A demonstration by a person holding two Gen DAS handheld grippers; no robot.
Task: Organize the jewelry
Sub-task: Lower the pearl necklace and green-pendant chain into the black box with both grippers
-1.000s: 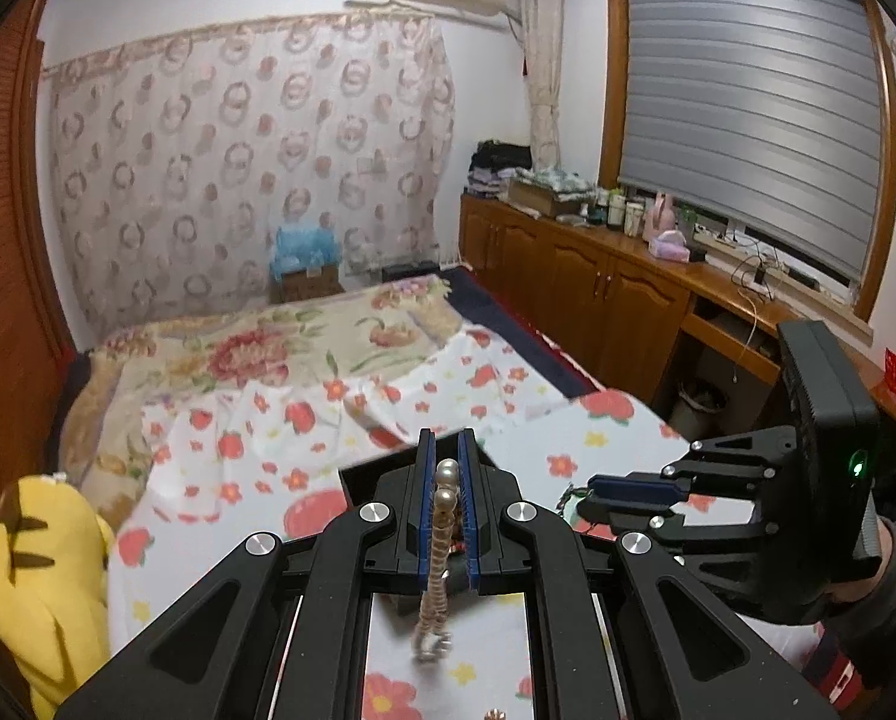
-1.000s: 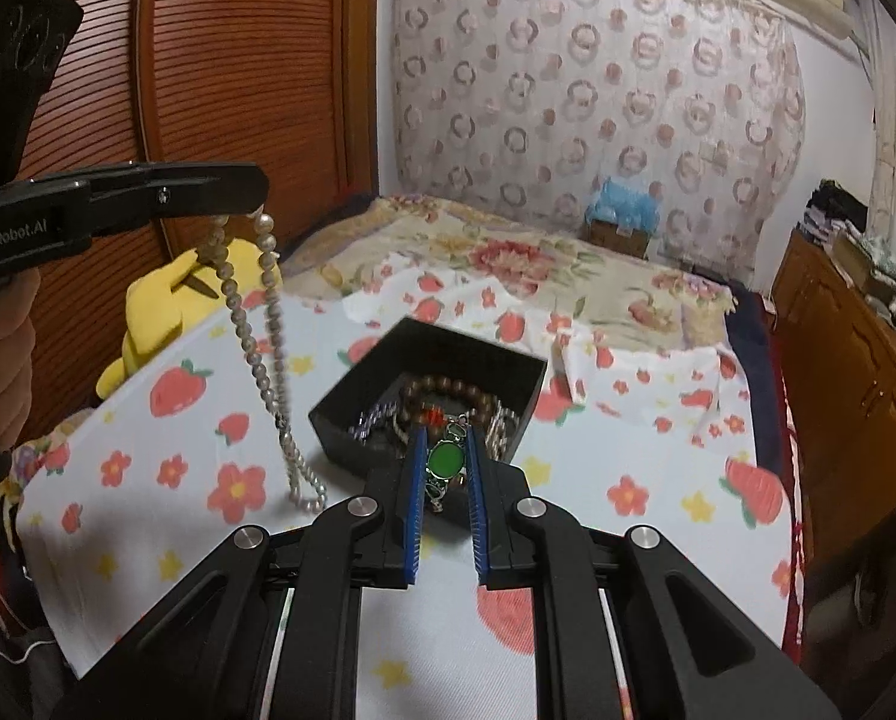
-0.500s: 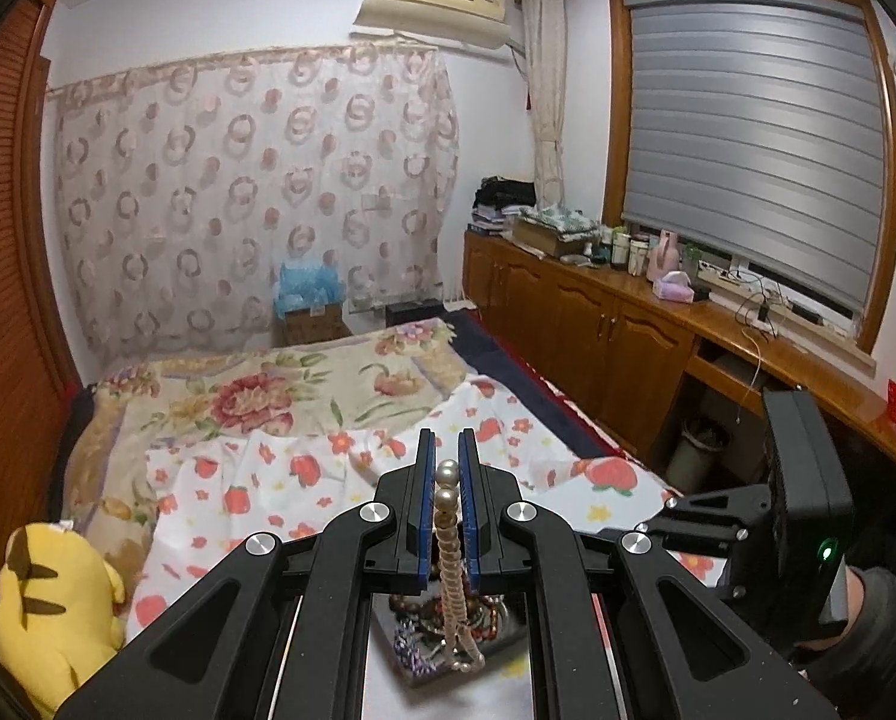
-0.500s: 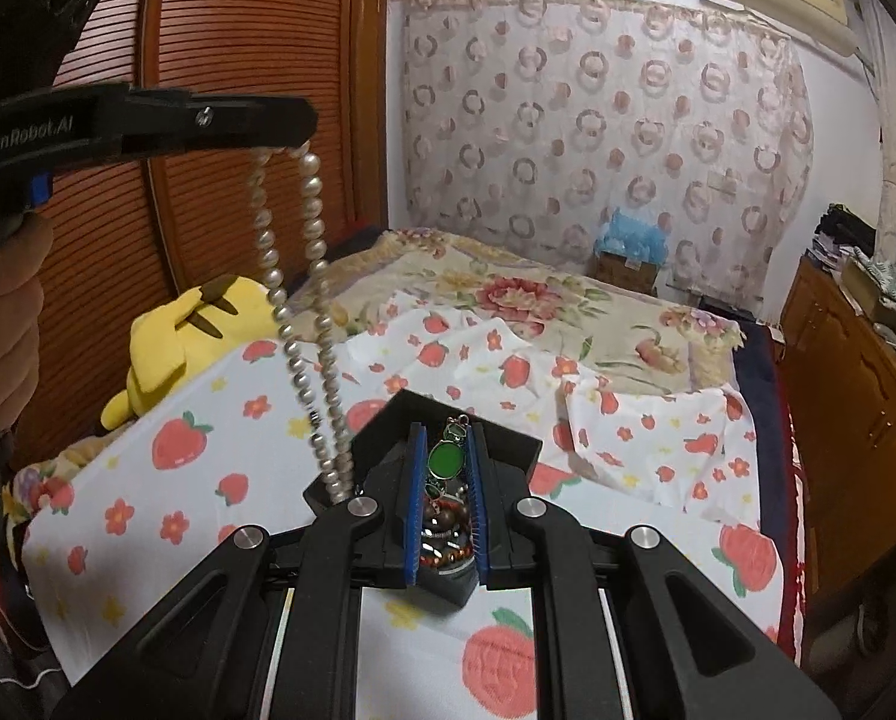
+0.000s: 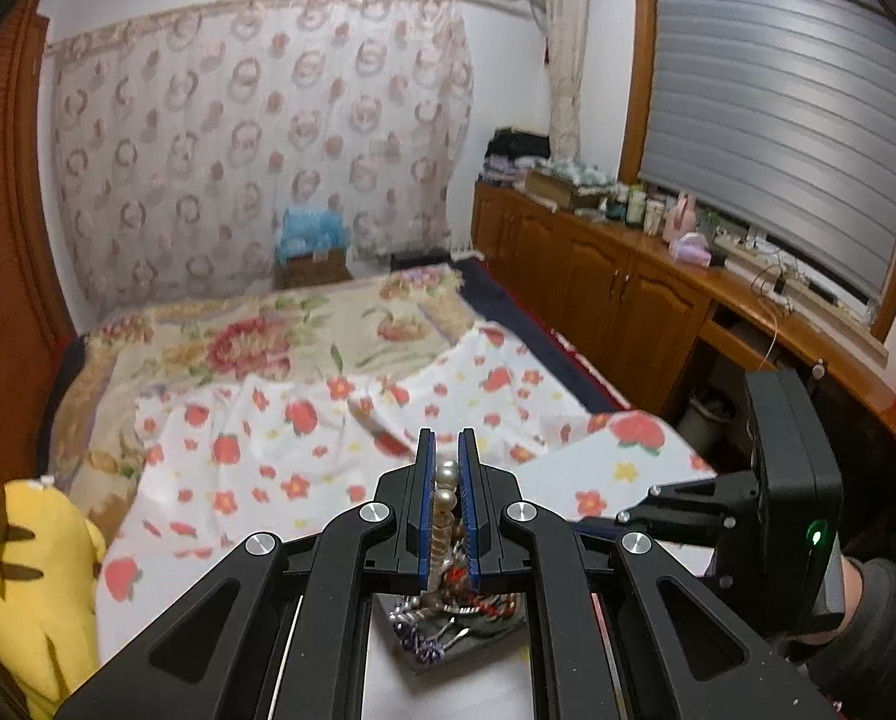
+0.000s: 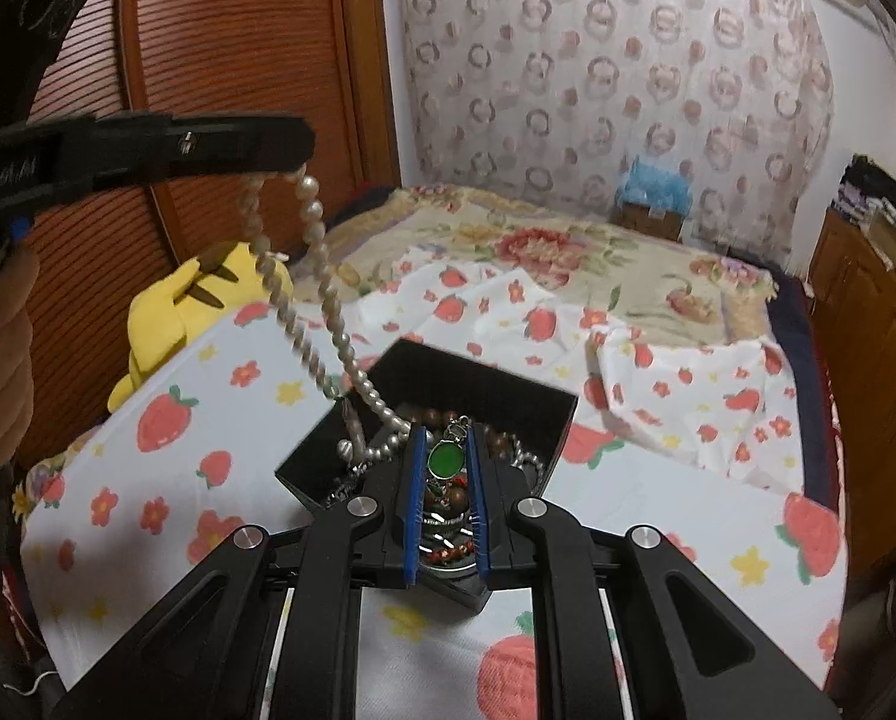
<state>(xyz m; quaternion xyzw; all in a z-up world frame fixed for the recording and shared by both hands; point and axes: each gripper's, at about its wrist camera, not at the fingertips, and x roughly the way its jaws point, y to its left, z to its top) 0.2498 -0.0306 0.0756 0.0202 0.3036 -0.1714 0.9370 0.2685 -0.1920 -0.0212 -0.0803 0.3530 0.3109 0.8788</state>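
My left gripper (image 5: 446, 468) is shut on a pearl necklace (image 5: 446, 483). In the right wrist view the necklace (image 6: 315, 276) hangs from the left gripper's fingers (image 6: 237, 141), and its lower end reaches into the black jewelry box (image 6: 478, 372). My right gripper (image 6: 444, 456) is shut on a green pendant (image 6: 446, 461) right above the box, which holds brown beads and silver chains. In the left wrist view the box (image 5: 448, 618) shows below the fingers.
The box sits on a white strawberry-print cloth (image 6: 658, 510) on a bed. A yellow plush toy (image 6: 189, 300) lies at the left edge by a wooden wardrobe (image 6: 219, 48). Wooden cabinets (image 5: 616, 294) run along the right wall.
Both grippers have moved over the black box. The pearl necklace has swung from beside the box to hang with its end inside it. The green pendant is now above the box.
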